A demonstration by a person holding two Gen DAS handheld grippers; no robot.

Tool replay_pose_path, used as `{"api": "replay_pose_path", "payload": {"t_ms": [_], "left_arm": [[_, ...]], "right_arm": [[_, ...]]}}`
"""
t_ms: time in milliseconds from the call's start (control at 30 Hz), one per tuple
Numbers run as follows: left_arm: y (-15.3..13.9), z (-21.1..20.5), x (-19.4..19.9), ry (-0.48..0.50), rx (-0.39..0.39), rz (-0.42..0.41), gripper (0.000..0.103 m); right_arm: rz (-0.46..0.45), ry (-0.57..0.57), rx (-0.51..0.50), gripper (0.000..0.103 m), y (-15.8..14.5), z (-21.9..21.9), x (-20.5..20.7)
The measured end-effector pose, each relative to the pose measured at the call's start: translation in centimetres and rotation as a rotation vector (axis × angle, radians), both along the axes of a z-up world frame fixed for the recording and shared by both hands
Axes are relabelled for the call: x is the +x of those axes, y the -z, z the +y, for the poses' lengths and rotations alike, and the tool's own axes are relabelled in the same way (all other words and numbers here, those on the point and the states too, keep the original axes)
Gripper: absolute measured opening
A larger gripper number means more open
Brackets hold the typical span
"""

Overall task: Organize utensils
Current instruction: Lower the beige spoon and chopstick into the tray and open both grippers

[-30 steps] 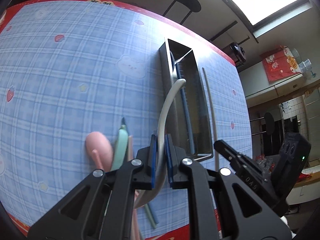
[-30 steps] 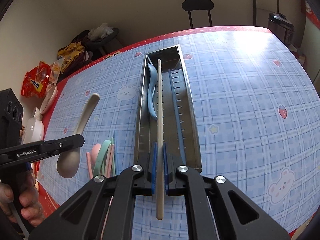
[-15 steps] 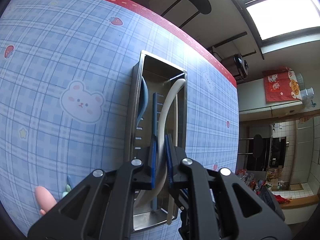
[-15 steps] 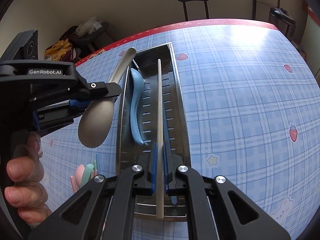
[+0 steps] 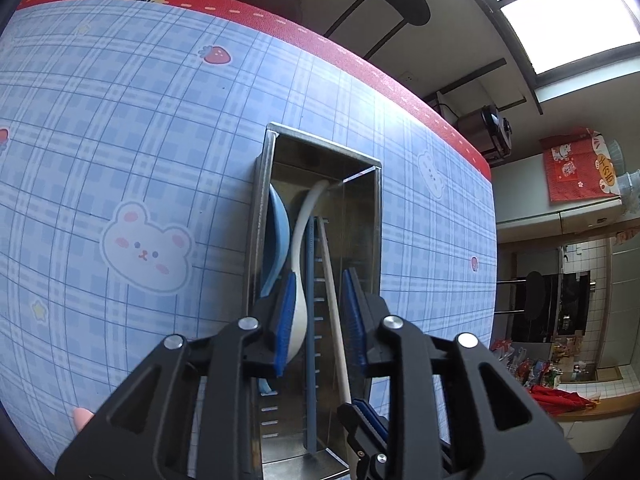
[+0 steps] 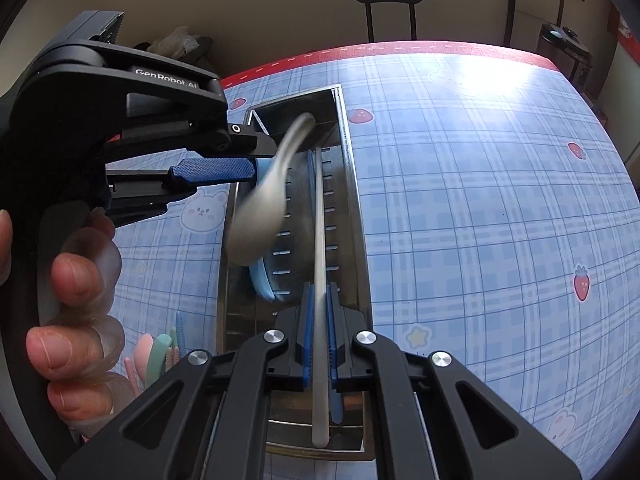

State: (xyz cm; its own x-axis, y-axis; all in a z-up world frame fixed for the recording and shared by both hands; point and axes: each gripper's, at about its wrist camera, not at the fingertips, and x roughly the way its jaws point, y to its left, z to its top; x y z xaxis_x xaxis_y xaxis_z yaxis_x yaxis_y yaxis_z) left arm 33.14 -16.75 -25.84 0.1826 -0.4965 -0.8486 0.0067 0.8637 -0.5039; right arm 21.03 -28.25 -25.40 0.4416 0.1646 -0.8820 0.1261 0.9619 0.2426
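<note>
- Left wrist view: the left hand-held gripper hangs over the steel tray, and its jaws have just been opening. The beige spoon lies between the blue pads, against the left one at most, with a gap to the right pad; its handle tip reaches toward the tray's far end.
- In the right wrist view that spoon is smeared by motion, so I judge it is dropping or sliding free. Good practice is to keep the jaws steady over the tray until it settles, then lift straight up.
- A blue spoon already leans on the tray's left wall, and a blue chopstick lies along the floor; the beige spoon should nest beside the blue spoon, not across the chopstick.
- Right wrist view: the right hand-held gripper is clamped tight on a beige chopstick, which runs lengthwise above the tray, parallel to its walls.
- Best to lower that chopstick only once the left tool is clear, keeping it aligned with the blue one.
- More utensils, pink and green, wait on the counter left of the tray.
</note>
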Motion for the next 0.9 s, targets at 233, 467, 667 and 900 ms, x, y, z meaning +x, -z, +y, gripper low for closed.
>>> {"api": "replay_pose_path", "payload": {"t_ms": [233,467,667,900], "left_arm": [[-3.5,1.8,-0.8,0.039,0.038,-0.105,0.037],[-7.5,6.7,-3.9,0.075,0.137,-0.238,0.077],[-9.1,11.6,-8.5,0.087,0.264,-0.331,0.097],[-6.4,17.4,-15.9,0.159,0.385,-0.324,0.097]], "right_arm": [[-0.033,0.009,-0.023,0.012,-2.1,0.1,-1.7],[-0.077,0.021,-0.048,0.061,-4.3,1.0,-4.7],[-0.102,0.003,-0.077,0.077,-4.9,2.2,-7.8],[-0.064,-0.041,-0.066,0.078,-2.8,4.1,-11.4]]}}
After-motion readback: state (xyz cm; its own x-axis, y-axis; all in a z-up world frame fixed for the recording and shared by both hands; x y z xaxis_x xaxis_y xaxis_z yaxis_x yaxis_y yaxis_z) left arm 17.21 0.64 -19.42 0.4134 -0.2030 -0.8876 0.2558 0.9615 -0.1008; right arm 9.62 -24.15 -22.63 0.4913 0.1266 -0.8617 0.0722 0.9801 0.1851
